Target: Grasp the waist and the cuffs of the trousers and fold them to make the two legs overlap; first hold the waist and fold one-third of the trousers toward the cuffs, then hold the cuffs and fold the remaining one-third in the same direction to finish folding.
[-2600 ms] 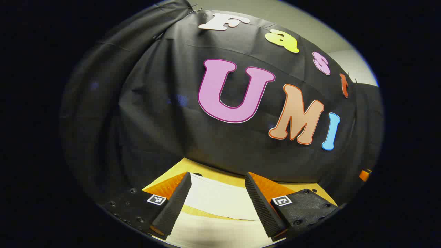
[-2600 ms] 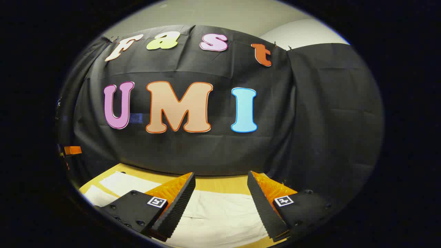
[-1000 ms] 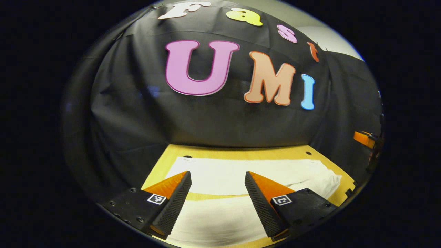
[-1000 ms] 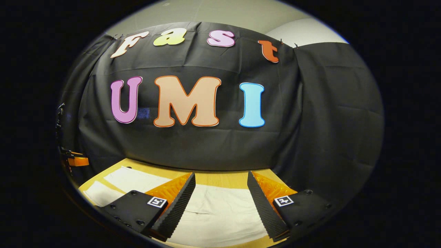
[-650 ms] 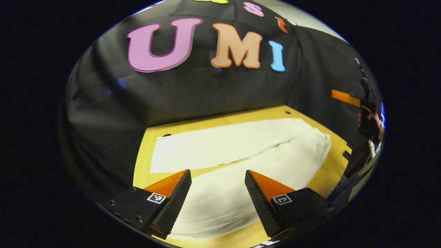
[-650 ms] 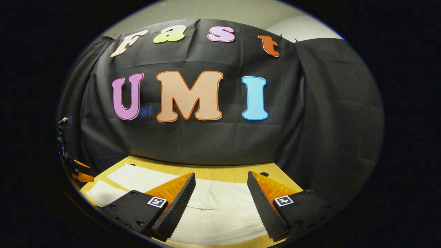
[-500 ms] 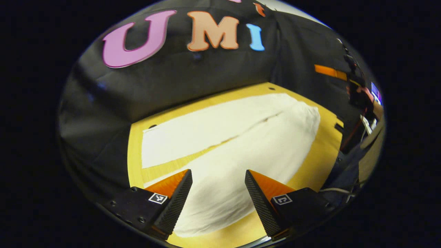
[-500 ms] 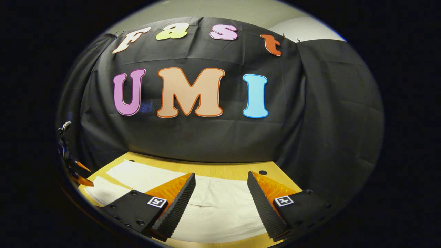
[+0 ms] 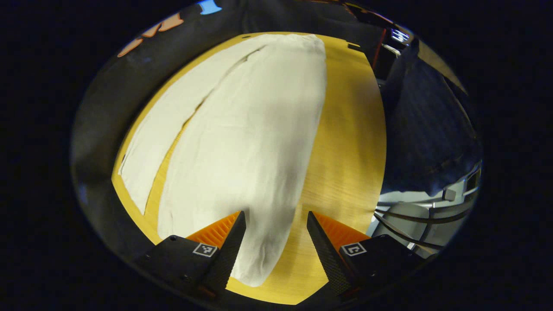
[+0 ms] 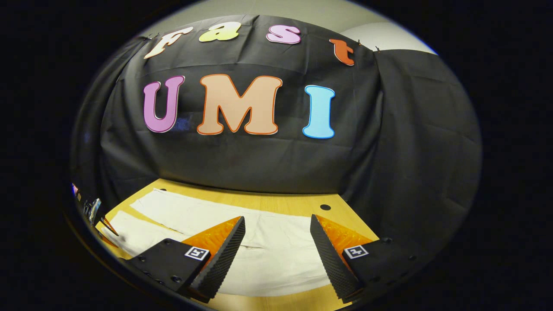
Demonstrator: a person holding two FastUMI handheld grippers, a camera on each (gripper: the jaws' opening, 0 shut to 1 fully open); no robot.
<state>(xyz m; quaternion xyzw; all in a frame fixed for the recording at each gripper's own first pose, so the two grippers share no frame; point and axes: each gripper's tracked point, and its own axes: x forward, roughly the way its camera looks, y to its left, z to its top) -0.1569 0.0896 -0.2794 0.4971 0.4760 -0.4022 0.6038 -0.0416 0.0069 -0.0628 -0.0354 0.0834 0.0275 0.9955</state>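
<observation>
White trousers (image 9: 242,142) lie flat on the yellow bench (image 9: 345,142), their 2 legs side by side with a narrow gap between them. The left tool (image 9: 274,242), jaws spread and gripping nothing, points down over the cuff end of the nearer leg, the cloth's edge lying between its fingers. The right tool (image 10: 276,246), likewise spread and empty, hangs above the waist end of the trousers (image 10: 276,250). No fold looks made yet; the lengthwise fold seems the step in hand. The next move calls for both tools to lower and pinch cuff and waist together.
</observation>
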